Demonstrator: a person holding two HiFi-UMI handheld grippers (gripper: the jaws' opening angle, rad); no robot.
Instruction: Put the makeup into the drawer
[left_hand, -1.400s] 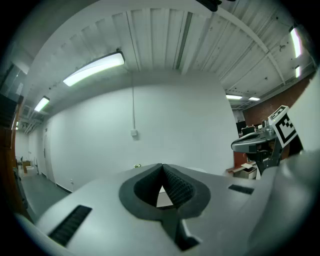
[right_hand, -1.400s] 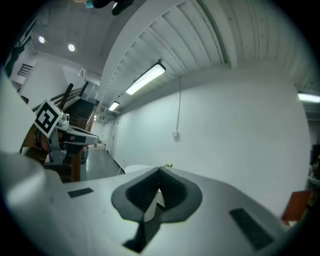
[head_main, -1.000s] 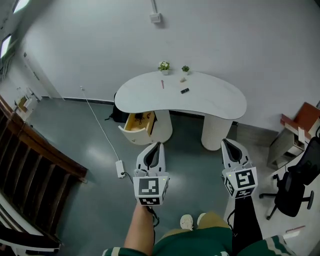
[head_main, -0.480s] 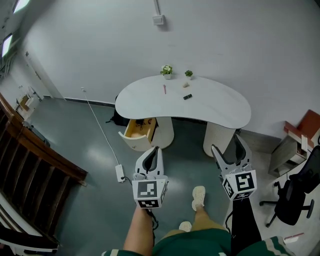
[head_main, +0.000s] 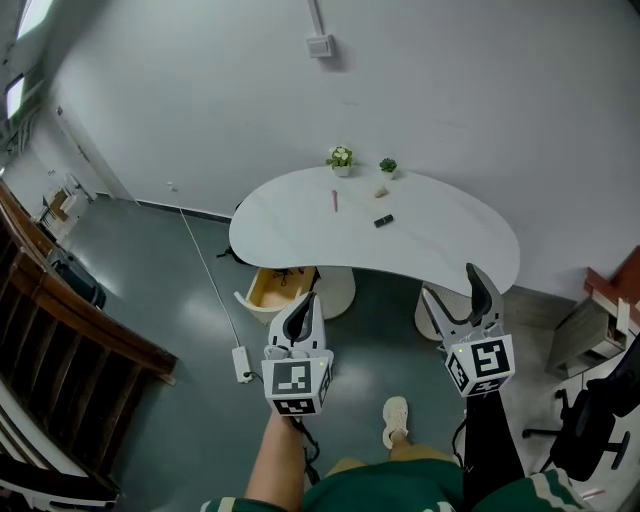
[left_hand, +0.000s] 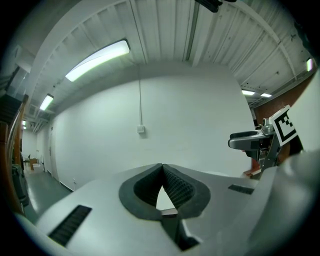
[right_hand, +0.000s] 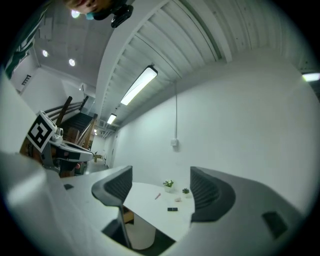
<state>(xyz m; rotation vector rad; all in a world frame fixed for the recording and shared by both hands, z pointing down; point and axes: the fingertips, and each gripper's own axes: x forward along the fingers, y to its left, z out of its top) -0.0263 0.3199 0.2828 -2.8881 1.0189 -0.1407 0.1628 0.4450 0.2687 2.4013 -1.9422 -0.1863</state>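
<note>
On the white curved table (head_main: 440, 235) lie a thin pink makeup stick (head_main: 335, 200), a small black makeup item (head_main: 383, 221) and a small pale item (head_main: 381, 190). Under the table's left end an open drawer (head_main: 266, 291) shows its yellow wooden inside, partly hidden by the top. My left gripper (head_main: 305, 302) is shut and empty, short of the drawer. My right gripper (head_main: 452, 290) hangs before the table's right leg; its jaws are opening with nothing between them. The right gripper view shows the pink stick (right_hand: 157, 196) and the black item (right_hand: 172, 209) far ahead between the fingers (right_hand: 120, 182).
Two small potted plants (head_main: 340, 157) stand at the table's back edge. A power strip (head_main: 243, 352) with a cable lies on the floor at left. A dark stair railing (head_main: 70, 320) runs along the left; an office chair (head_main: 595, 440) stands at right. My shoe (head_main: 395, 420) is below.
Both grippers have moved forward toward the table, which now sits nearer. The right jaws have gone from shut to wide apart. The left jaws stayed shut.
</note>
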